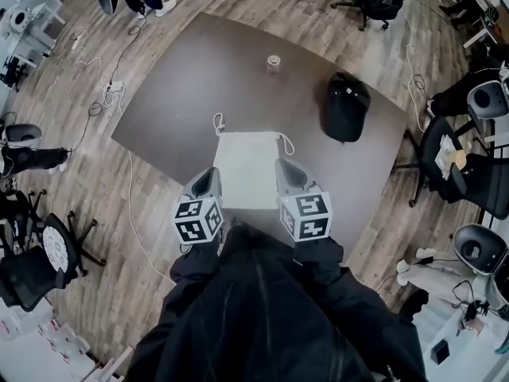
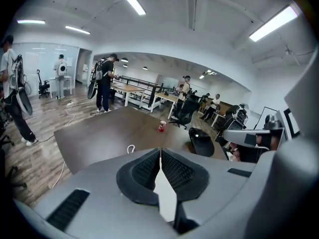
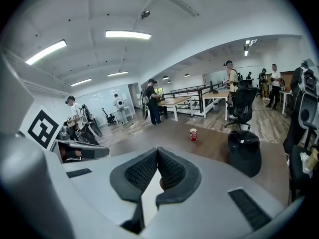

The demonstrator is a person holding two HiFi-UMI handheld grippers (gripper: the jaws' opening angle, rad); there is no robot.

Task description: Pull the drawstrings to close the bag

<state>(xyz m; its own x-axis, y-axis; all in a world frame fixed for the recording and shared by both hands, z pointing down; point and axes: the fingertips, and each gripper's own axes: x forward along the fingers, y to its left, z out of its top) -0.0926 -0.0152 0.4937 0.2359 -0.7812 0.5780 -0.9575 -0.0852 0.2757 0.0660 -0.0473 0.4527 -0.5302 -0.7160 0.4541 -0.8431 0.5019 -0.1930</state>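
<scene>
Our left gripper (image 1: pixel 208 177) and right gripper (image 1: pixel 286 169) are both shut with nothing in them. The white bag (image 1: pixel 248 169) lies flat on the counter (image 1: pixel 183 86) between them. Its drawstrings (image 1: pixel 218 123) lie beyond the tips, unpulled, so we judge the whole task remains.

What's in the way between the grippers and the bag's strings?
Nothing that shows. The left string and right string lie free on the table at the bag's far corners. The left gripper and right gripper, both shut, flank its near half. The can stands farther off.
</scene>
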